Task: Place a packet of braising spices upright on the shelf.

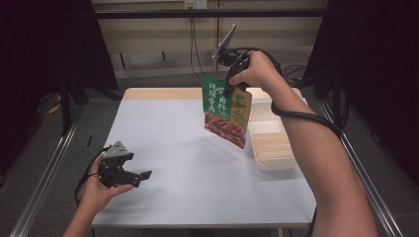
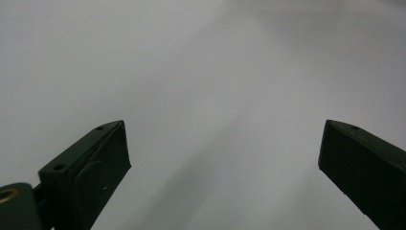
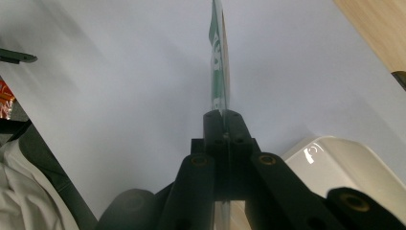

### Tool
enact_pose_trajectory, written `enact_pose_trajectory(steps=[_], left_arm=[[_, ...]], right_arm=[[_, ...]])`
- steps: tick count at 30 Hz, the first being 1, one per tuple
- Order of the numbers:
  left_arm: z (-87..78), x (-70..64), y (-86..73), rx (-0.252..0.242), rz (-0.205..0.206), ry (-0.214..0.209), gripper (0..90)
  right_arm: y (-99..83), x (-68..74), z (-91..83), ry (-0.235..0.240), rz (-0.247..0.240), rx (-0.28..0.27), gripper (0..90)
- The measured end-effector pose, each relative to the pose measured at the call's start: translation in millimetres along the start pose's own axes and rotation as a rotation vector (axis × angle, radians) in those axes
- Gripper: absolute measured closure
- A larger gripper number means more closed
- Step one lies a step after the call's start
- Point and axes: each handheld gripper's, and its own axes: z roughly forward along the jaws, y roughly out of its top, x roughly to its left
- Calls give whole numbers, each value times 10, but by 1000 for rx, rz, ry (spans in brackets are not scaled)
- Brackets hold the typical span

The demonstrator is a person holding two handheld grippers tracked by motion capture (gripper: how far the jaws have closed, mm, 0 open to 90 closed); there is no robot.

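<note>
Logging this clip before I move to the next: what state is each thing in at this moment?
Snack packet: lifted clear of the table, hanging from its top edge.
Right gripper: shut on the snack packet, held high.
Left gripper: open, holding nothing, low over the table.
White tray: resting on the table at the right side, contents hard to make out.
Table: bare under the packet.

the right hand (image 1: 257,69) is raised high over the table's far side, its right gripper (image 1: 230,89) clamped tight; the left gripper (image 1: 138,178) rests low, jaws spread wide.
</note>
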Motion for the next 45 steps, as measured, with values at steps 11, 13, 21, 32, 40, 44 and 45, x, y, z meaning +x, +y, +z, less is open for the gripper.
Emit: enact_pose_trajectory(steps=[11,13,21,32,40,44,45], left_arm=[[15,8,1,-1,2,0,33],[26,3,-2,5,-3,1,33],[28,22,-12,9,-9,-5,33],[51,17,-10,5,-21,-6,33],[62,17,-12,5,-21,-9,33],[55,17,-10,7,-22,-2,33],[53,18,-9,6,-22,-1,33]], right_arm=[[-7,-104,-120,4,-1,-9,900],[-10,-126,-142,2,-2,-18,900],[-16,-209,-218,3,-1,-19,900],[-58,-373,-351,-12,25,-39,900],[-82,-462,-432,-31,16,-29,900],[-88,-483,-486,-31,24,-34,900],[-89,-494,-498,-33,25,-36,900]])
